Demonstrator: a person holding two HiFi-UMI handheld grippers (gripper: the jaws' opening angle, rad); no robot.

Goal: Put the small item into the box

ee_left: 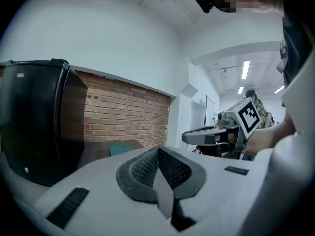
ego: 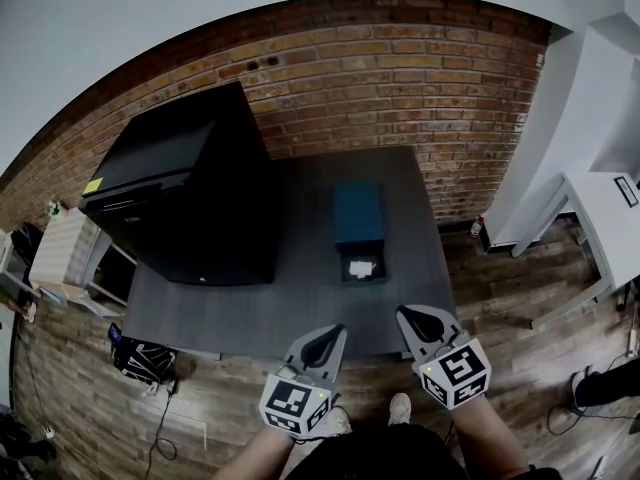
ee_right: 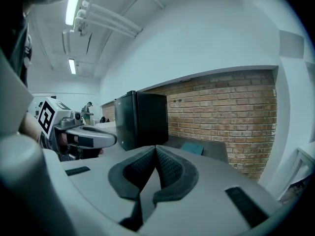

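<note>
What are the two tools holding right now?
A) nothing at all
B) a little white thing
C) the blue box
A: the left tool and the right tool are both shut with nothing between their pads, and the blue box sits away from them on the table.

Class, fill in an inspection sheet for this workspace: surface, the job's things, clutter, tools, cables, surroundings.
Surface: dark grey table.
Job's things: teal box on the table; small white item lying at its open near end.
Clutter: large black cabinet on the table's left side.
Tools: left tool and right tool both shut and empty, by the table's near edge.
Cables: one cable on the floor at left.
Surroundings: brick wall, wooden floor, white furniture at right.
</note>
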